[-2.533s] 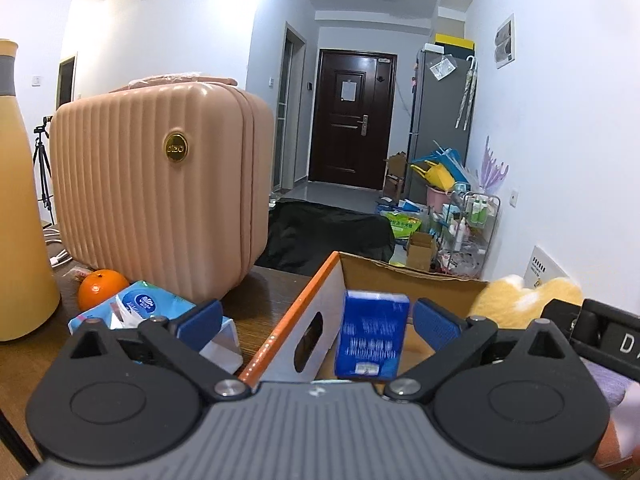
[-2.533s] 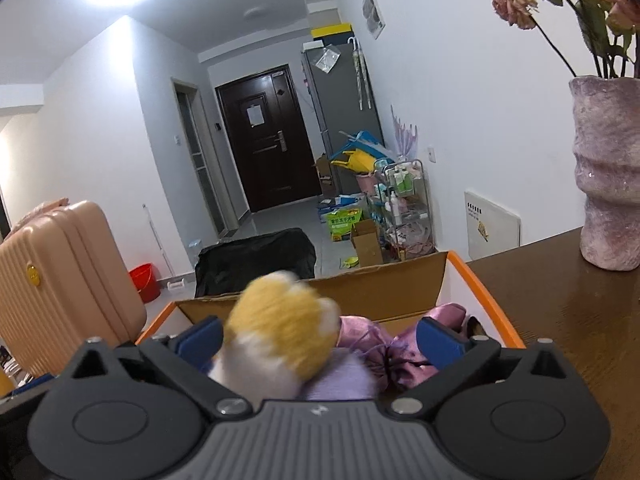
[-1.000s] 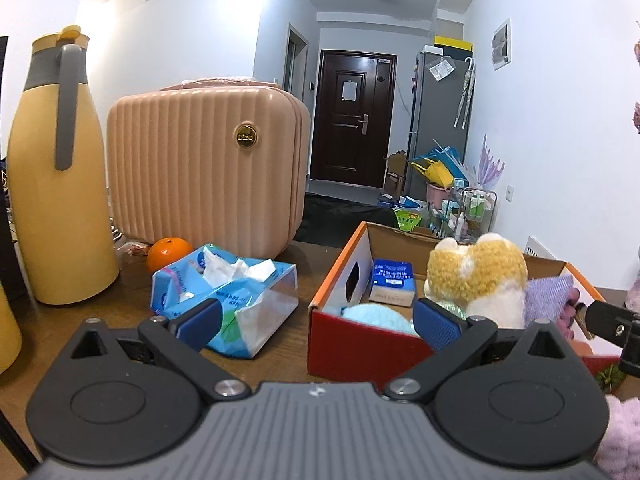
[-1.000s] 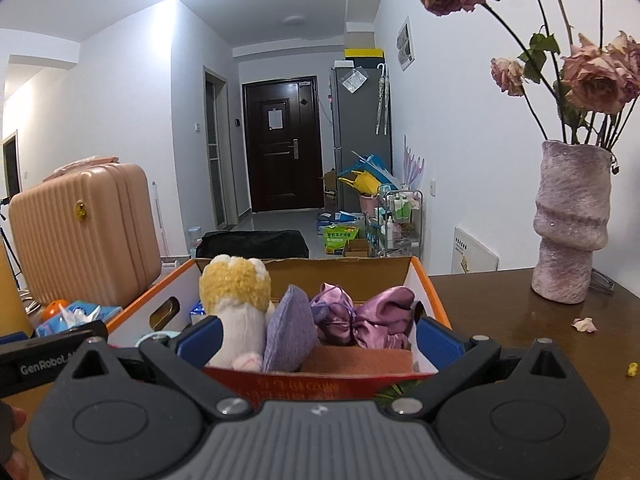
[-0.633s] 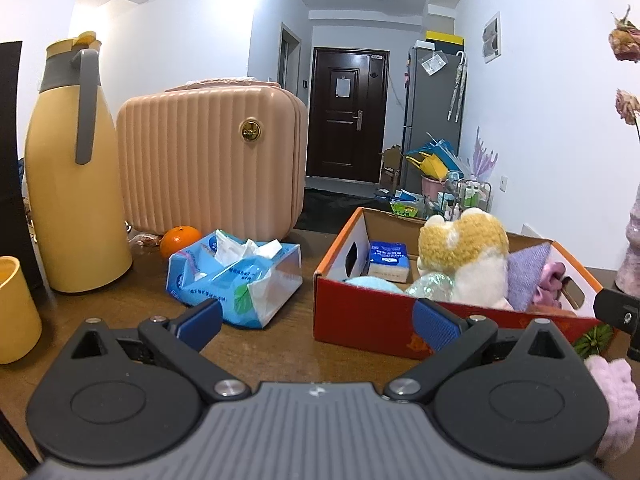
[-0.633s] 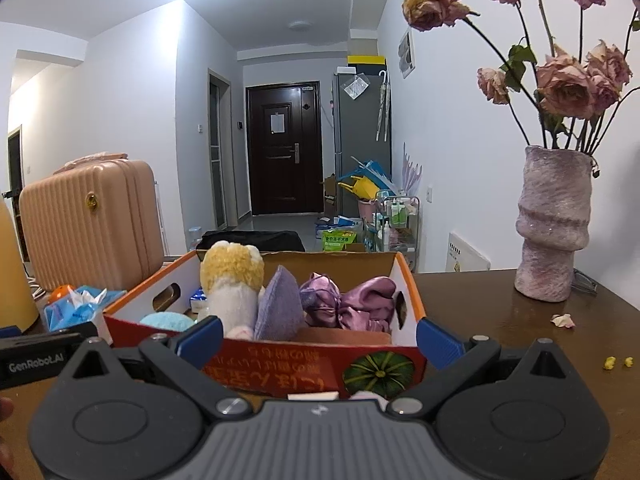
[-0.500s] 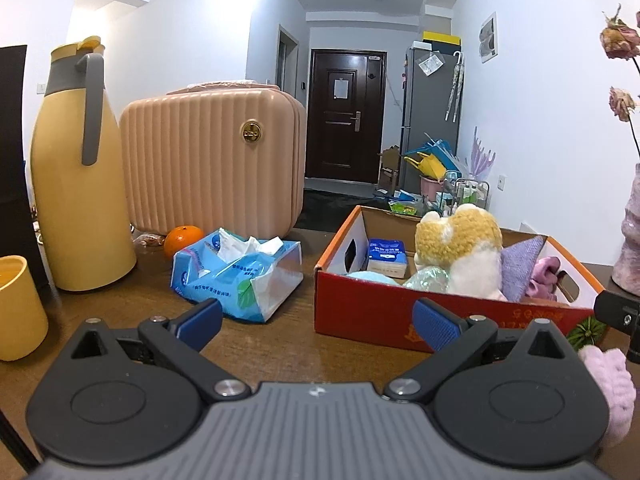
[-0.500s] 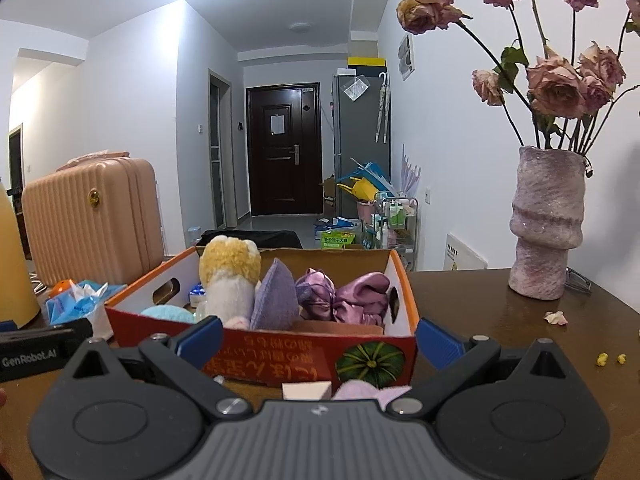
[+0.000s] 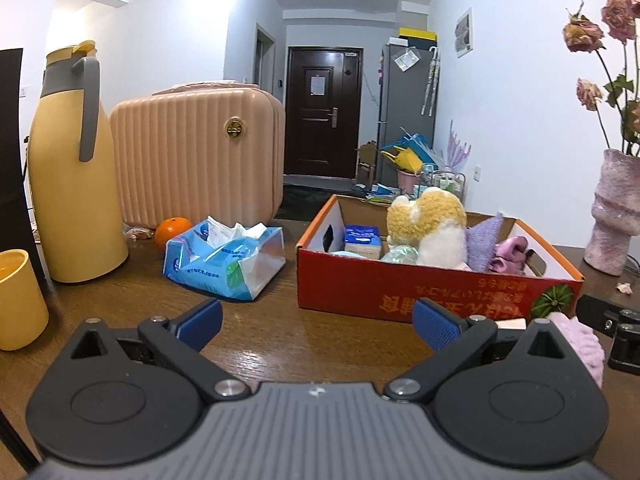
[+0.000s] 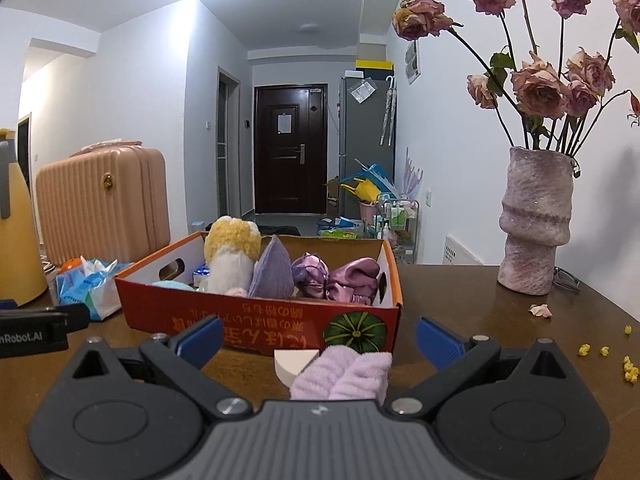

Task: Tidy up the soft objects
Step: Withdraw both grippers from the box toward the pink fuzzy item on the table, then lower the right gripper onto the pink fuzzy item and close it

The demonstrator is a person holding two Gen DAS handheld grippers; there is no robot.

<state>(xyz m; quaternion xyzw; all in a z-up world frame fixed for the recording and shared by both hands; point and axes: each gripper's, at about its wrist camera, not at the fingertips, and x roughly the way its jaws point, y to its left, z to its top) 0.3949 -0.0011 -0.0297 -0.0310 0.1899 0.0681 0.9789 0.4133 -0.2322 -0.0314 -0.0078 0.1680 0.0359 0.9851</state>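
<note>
A red cardboard box [image 9: 384, 288] [image 10: 248, 316] stands on the wooden table. It holds a yellow-and-white plush toy [image 9: 432, 220] [image 10: 232, 252], a purple cushion [image 10: 272, 268], purple satin fabric [image 10: 340, 276] and a blue tissue pack [image 9: 362, 240]. A lilac fluffy cloth [image 10: 344, 374] and a white sponge wedge [image 10: 294, 360] lie on the table in front of the box, between my right gripper's open jaws [image 10: 318, 338]. My left gripper [image 9: 316, 322] is open and empty, short of the box.
A blue tissue packet [image 9: 224, 256], an orange [image 9: 173, 230], a pink ribbed case [image 9: 196, 156], a yellow jug [image 9: 74, 168] and a yellow cup [image 9: 18, 292] stand left. A vase of dried roses [image 10: 534, 220] stands right, with crumbs [image 10: 604, 350] nearby.
Both grippers have pulled back from the box, empty and open. The plush toy and tissue pack stay in the box. The lilac cloth and sponge have come into view.
</note>
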